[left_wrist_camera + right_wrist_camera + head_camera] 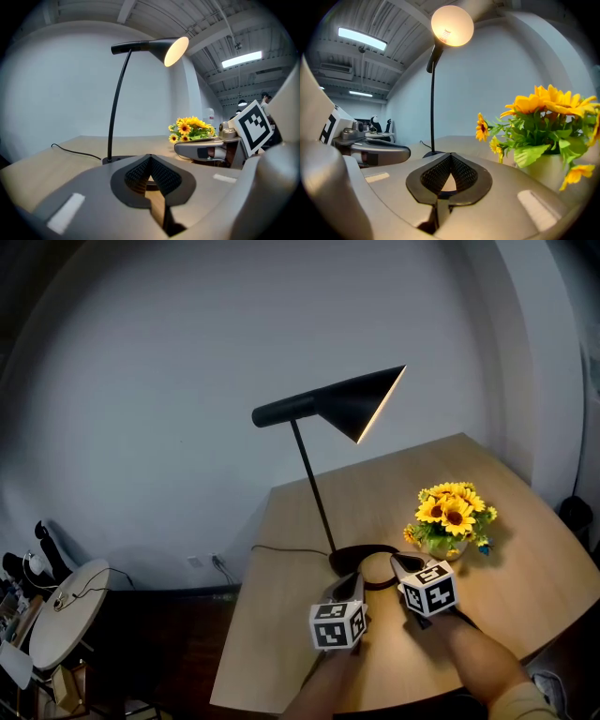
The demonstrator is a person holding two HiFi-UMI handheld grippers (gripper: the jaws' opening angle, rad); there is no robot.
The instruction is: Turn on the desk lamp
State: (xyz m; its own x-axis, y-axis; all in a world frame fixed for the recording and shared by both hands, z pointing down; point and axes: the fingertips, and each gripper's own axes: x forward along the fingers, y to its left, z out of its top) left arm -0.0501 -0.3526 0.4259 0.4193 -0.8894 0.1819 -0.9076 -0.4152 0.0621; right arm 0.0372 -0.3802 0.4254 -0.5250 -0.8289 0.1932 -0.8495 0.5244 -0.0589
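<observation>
The desk lamp (319, 409) is matte black and stands upright near the back-left part of the wooden bench (525, 549). Its flat ring base (339, 563) rests on the wood, and a thin stem (314, 486) rises to a horizontal arm with a cone shade (361, 401). The shade's mouth glows warm: the bulb (452, 26) is lit. A dark cord (281, 548) trails left from the base.

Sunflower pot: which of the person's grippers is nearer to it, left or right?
Right. The right gripper sits close beside the sunflower pot, on its left; the left gripper lies farther left, past the right one, by the lamp base.
</observation>
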